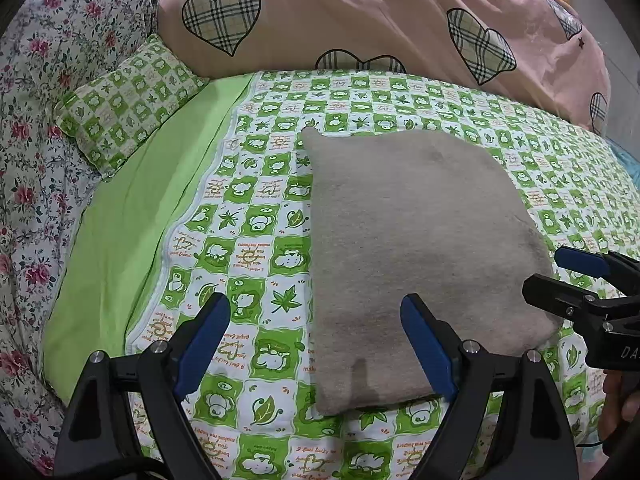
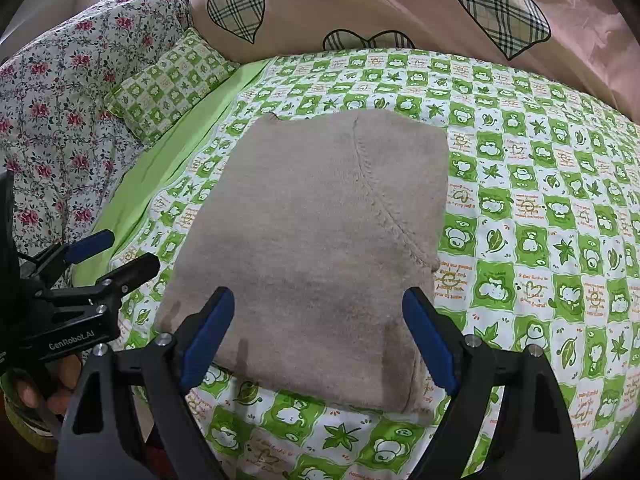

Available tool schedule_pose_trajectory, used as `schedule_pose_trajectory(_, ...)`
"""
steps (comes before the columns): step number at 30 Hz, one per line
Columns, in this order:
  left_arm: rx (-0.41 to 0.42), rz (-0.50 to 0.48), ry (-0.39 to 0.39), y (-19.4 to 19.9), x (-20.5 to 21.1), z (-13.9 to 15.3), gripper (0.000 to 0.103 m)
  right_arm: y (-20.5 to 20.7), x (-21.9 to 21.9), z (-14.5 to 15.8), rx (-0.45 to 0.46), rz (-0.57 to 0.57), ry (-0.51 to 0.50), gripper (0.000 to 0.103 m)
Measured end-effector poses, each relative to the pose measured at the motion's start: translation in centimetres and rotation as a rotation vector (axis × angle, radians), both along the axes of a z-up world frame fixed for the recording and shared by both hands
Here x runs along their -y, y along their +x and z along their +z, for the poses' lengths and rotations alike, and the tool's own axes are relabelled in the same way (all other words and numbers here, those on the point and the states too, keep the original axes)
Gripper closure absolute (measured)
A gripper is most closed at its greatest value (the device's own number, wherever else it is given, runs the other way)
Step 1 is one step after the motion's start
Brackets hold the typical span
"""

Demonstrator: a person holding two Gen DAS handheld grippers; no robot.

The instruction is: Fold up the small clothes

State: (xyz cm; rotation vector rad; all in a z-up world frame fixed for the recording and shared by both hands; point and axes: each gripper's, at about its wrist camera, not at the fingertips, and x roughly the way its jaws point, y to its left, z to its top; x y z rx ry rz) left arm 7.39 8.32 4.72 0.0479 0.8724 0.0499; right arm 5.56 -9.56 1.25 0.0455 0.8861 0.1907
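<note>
the garment point(image 2: 316, 248) is laid flat, already folded, on the sheet point(image 2: 540, 208). both the left claw point(image 1: 316, 344) and right claw point(image 2: 318, 336) are held released above its near edge, nothing gripped, seemingly readied for another fold.

Fuzzy matt knit garment point(image 2: 312, 240), smooth printed cotton sheet point(image 2: 540, 220)

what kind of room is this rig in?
Most likely a bedroom: the folded grey knit garment lies on a bed with a green-and-white checked cartoon sheet, a matching small pillow and a pink quilt with plaid hearts.
</note>
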Motion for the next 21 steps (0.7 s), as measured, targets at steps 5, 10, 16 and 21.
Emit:
schedule_pose_trajectory(5,-0.001,-0.001,-0.005,-0.03,0.1,0.01,0.016,0.09,0.04,0.01,0.002,0.001,0.003,0.017)
schedule_pose_trajectory(10,0.004,-0.002,-0.006,-0.08,0.16,0.13,0.016,0.12,0.09,0.03,0.001,0.002,0.002,0.017)
schedule_pose_trajectory(16,0.002,-0.001,-0.008,-0.11,0.12,0.14,0.016,0.14,-0.02,0.13,0.003,0.007,0.003,0.017)
schedule_pose_trajectory(21,0.004,-0.002,-0.008,-0.08,0.05,0.13,0.015,0.21,0.1,0.29,0.004,0.008,0.003,0.017)
